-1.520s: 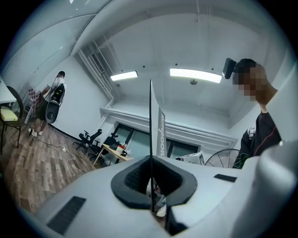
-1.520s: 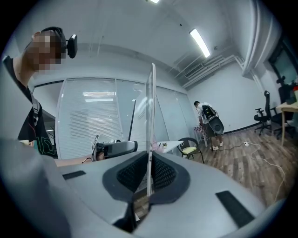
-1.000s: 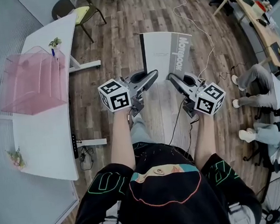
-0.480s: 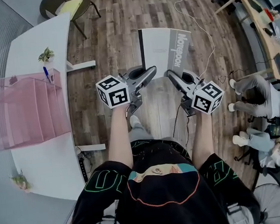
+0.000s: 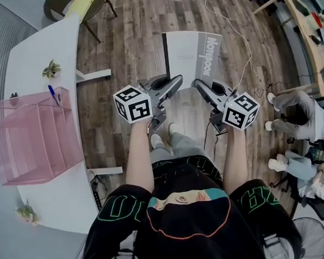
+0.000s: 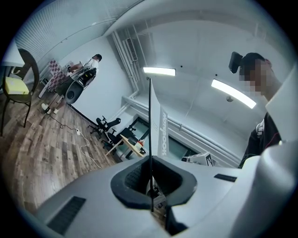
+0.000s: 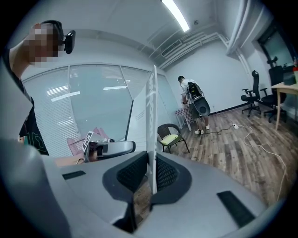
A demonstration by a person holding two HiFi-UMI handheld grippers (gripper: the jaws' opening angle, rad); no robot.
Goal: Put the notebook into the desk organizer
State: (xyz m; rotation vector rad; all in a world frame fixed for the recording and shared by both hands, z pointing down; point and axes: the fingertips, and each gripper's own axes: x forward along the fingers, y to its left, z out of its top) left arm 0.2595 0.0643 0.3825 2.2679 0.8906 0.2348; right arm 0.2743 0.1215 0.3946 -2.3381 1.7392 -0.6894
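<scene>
While the notebook [image 5: 192, 51] is held out over the floor [image 5: 121, 40] as before, its near edge is pinched by the left gripper [image 5: 176, 81] and the right gripper [image 5: 196, 84]. Compared with a second ago, the pink desk organizer [image 5: 34, 136] is seen nearer on the white desk [image 5: 55, 190], well left. One notebook, one organizer, two grippers are counted.

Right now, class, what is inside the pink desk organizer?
Through its translucent walls the pink desk organizer shows only its own tiers; the notebook is not in it. Whether the blue pen at its far edge stands inside cannot be told.
</scene>
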